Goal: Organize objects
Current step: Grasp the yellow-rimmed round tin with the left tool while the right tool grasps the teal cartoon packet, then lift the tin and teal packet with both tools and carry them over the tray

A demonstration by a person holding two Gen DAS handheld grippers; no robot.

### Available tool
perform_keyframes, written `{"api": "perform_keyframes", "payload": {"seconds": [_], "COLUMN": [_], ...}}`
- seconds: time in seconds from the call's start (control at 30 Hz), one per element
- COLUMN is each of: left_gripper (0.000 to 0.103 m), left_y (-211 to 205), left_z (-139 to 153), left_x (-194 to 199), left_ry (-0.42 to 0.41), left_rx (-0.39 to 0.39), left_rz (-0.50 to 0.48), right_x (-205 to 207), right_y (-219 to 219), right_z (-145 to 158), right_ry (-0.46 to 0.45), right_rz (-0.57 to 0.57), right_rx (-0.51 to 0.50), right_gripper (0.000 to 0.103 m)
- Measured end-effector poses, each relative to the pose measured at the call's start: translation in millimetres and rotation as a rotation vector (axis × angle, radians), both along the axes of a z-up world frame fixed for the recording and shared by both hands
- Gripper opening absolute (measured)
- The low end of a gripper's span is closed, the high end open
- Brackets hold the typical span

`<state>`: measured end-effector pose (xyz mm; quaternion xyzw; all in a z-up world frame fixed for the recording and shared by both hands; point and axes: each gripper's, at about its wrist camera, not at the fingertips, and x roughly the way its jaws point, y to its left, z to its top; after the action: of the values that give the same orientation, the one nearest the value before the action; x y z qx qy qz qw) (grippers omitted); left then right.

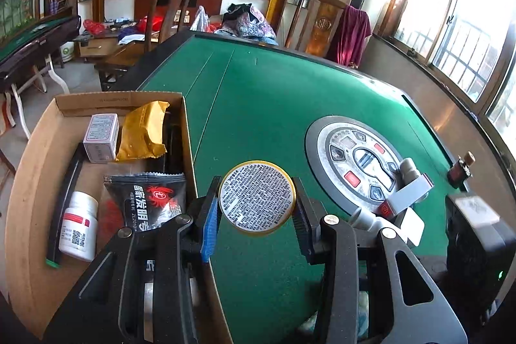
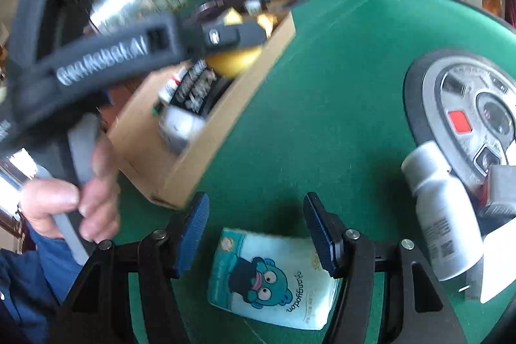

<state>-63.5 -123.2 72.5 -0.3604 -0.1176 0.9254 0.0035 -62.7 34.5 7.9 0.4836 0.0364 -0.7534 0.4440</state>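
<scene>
Our left gripper (image 1: 257,205) has its two pads clamped on the rim of a round gold-edged tin (image 1: 257,198), held up with its printed face toward the camera, above the green felt just right of the cardboard box (image 1: 32,176). In the right wrist view that same gripper (image 2: 235,54) appears blurred over the box, the yellow tin (image 2: 237,62) under its tip, and a hand (image 2: 74,199) grips its handle.

Our right gripper (image 2: 256,231) has its fingers apart with nothing between the pads; a light blue tissue pack with a cartoon face (image 2: 274,276) lies flat on the felt below the gap. To its right a white bottle (image 2: 441,215) lies on its side against the edge of the round control panel (image 2: 464,105) set in the table (image 2: 338,70).

Inside the box we see a black sachet with a red crab (image 1: 148,199), a white pill bottle with a red band (image 1: 79,226), a small white carton (image 1: 101,137), a gold foil packet (image 1: 143,131) and a black pen-like stick (image 1: 63,208) along the left side. Across the table, near its right edge, stands a small dark bottle with a cork (image 1: 461,170).
</scene>
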Motion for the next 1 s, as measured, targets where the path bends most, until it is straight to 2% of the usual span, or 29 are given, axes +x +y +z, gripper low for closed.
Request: {"api": "perform_keyframes", "payload": {"seconds": [0.17, 0.23, 0.3, 0.4, 0.47, 0.53, 0.6, 0.67, 0.73, 0.87, 0.9, 0.97, 1.0], "left_gripper": [0.040, 0.040, 0.040, 0.040, 0.040, 0.040, 0.040, 0.040, 0.040, 0.040, 0.040, 0.040, 0.040], "left_y": [3, 3, 4, 7, 6, 5, 5, 6, 7, 9, 9, 11, 12], "left_z": [-2, -3, -3, -2, -3, -3, -4, -3, -3, -3, -4, -5, -5], "left_x": [0, 0, -1, -1, 0, -1, -1, -1, -1, -1, -2, -2, -2], "left_ry": [-0.005, -0.010, -0.012, -0.009, -0.010, -0.014, -0.017, -0.014, -0.014, -0.013, -0.014, -0.017, -0.018], "left_rx": [-0.006, -0.006, -0.007, -0.013, -0.014, -0.010, -0.009, -0.012, -0.013, -0.015, -0.016, -0.018, -0.020], "left_rz": [-0.014, -0.011, -0.014, -0.024, -0.026, -0.025, -0.026, -0.028, -0.032, -0.040, -0.042, -0.050, -0.051], "right_x": [20, 38, 56, 73, 73, 77, 76, 71, 63, 43, 37, 30, 26], "right_y": [35, 48, 51, 44, 35, 23, 13, 8, 9, 21, 28, 36, 40], "right_z": [16, 23, 26, 27, 30, 26, 18, 15, 8, 5, 6, 8, 11], "right_ry": [-0.027, -0.004, 0.056, 0.152, 0.273, 0.363, 0.380, 0.403, 0.365, 0.281, 0.257, 0.246, 0.218], "right_rz": [0.036, 0.085, 0.139, 0.123, 0.091, 0.132, 0.203, 0.223, 0.262, 0.233, 0.212, 0.168, 0.137], "right_rx": [0.001, 0.004, 0.051, 0.126, 0.211, 0.281, 0.329, 0.354, 0.355, 0.276, 0.238, 0.221, 0.192], "right_gripper": [0.061, 0.064, 0.064, 0.065, 0.065, 0.065, 0.065, 0.065, 0.066, 0.065, 0.063, 0.049, 0.047]}}
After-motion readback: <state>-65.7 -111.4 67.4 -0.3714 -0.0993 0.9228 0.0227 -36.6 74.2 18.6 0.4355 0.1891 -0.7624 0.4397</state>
